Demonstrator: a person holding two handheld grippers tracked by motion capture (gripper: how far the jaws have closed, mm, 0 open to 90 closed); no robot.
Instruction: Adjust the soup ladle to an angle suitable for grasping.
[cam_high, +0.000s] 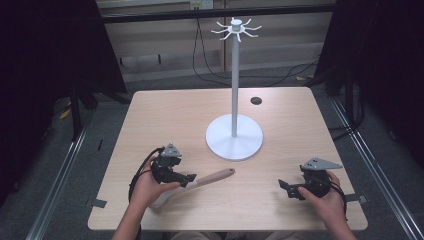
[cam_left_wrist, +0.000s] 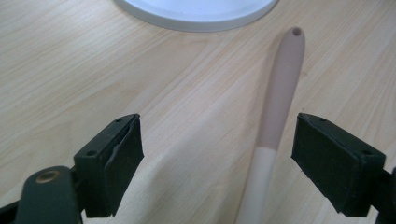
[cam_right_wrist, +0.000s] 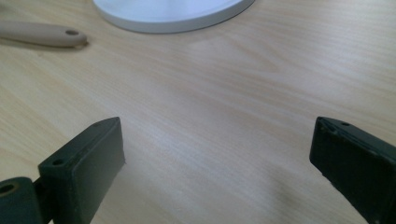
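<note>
The spatula (cam_left_wrist: 275, 116) is framed by the wide-open, empty left hand-held gripper (cam_left_wrist: 217, 163). It should be centred, then squeezed gently. The right hand-held gripper (cam_right_wrist: 217, 163) is open and empty.

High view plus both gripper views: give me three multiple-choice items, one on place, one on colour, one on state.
1. Where does the beige-pink spatula handle with a hanging hole lie?
A. Between the left gripper's open fingers
B. On the stand's hooks
C. Under the right gripper

2. What colour is the round-based metal hook stand?
A. Black
B. White
C. Red

3. How does the right gripper stand?
A. Shut on the handle
B. Shut on the stand's pole
C. Open over bare wood

Answers:
1 A: the left gripper view shows the handle on the light wooden table between the left gripper fingers, neither pad pressing on it.
2 B: base, pole and hook ring are all white in the high view.
3 C: the right gripper view shows its fingers wide apart with nothing between them.
</note>
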